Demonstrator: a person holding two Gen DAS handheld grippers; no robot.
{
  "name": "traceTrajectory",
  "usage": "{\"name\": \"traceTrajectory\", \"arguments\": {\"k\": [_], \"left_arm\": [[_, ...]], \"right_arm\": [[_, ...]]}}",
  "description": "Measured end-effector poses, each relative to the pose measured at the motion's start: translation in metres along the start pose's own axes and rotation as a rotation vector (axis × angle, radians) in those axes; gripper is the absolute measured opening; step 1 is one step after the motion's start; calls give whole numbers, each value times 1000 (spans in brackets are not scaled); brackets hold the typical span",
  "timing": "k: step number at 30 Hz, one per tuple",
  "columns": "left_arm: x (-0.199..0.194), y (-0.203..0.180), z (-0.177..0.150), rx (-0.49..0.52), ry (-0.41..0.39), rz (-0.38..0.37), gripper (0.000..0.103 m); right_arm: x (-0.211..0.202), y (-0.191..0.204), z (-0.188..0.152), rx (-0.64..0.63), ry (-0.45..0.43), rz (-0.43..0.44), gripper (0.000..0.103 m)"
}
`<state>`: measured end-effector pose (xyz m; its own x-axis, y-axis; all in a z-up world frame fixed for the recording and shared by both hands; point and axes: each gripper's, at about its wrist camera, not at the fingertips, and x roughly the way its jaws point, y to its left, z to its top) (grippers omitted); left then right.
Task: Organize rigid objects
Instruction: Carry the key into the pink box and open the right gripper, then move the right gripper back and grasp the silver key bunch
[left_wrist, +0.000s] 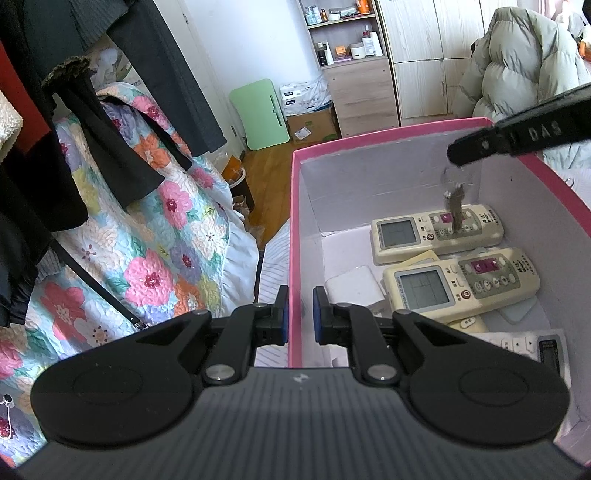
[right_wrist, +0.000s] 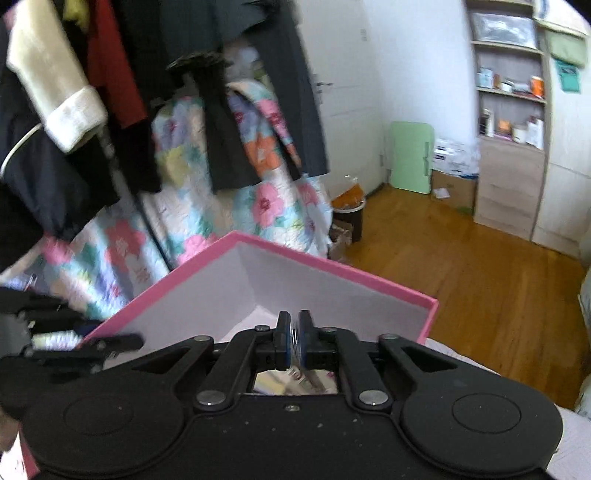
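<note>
A: Well, where are my tongs?

B: My left tongs (left_wrist: 300, 317) pinch the pink box (left_wrist: 295, 229) wall. My right tongs (right_wrist: 294, 339), blurred, grip a key ring, nearly closed; the keys (left_wrist: 455, 206) dangle over the remotes (left_wrist: 436, 230) inside the box.

The left wrist view looks forward and down along its own fingers from right at the near left wall of the pink box (left_wrist: 293, 236), close enough to see down into the box and on to the far shelf unit (left_wrist: 347, 55). The right wrist view faces down across the same pink box (right_wrist: 332, 269) from another side, a little blurred, towards the wooden floor (right_wrist: 461, 266). Both share the box, the floral quilt (left_wrist: 159, 236), the green panel (left_wrist: 260, 114) and the shelves.
</note>
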<state>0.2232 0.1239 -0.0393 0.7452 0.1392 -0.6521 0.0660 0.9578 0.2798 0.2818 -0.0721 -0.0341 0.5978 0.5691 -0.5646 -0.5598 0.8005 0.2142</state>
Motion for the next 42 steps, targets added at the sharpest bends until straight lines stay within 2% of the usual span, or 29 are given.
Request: {"name": "traceTrajectory", "arguments": {"k": [2, 3, 4, 9, 14, 20, 27, 33, 42], "left_arm": [[0, 0, 0, 2, 0, 2, 11], [0, 0, 0, 2, 0, 1, 11], [0, 0, 0, 2, 0, 1, 11], [0, 0, 0, 2, 0, 2, 12], [0, 0, 0, 1, -1, 2, 12], [-1, 0, 0, 3, -3, 3, 12], [-1, 1, 1, 3, -3, 3, 12], [-2, 1, 2, 5, -3, 3, 12], [-3, 3, 5, 14, -1, 2, 12]], "right_arm": [[-6, -2, 1, 1, -32, -27, 18], [-14, -3, 2, 8, -51, -28, 28], [-22, -6, 2, 19, -68, -27, 30], [-62, -24, 2, 70, -91, -53, 31], [-90, -56, -5, 164, -35, -109, 36], [-117, -91, -33, 217, 10, -218, 39], [-104, -116, -63, 264, 68, -258, 45], [-69, -130, -85, 215, 119, -290, 48], [-34, -147, -98, 169, 66, -366, 48]]}}
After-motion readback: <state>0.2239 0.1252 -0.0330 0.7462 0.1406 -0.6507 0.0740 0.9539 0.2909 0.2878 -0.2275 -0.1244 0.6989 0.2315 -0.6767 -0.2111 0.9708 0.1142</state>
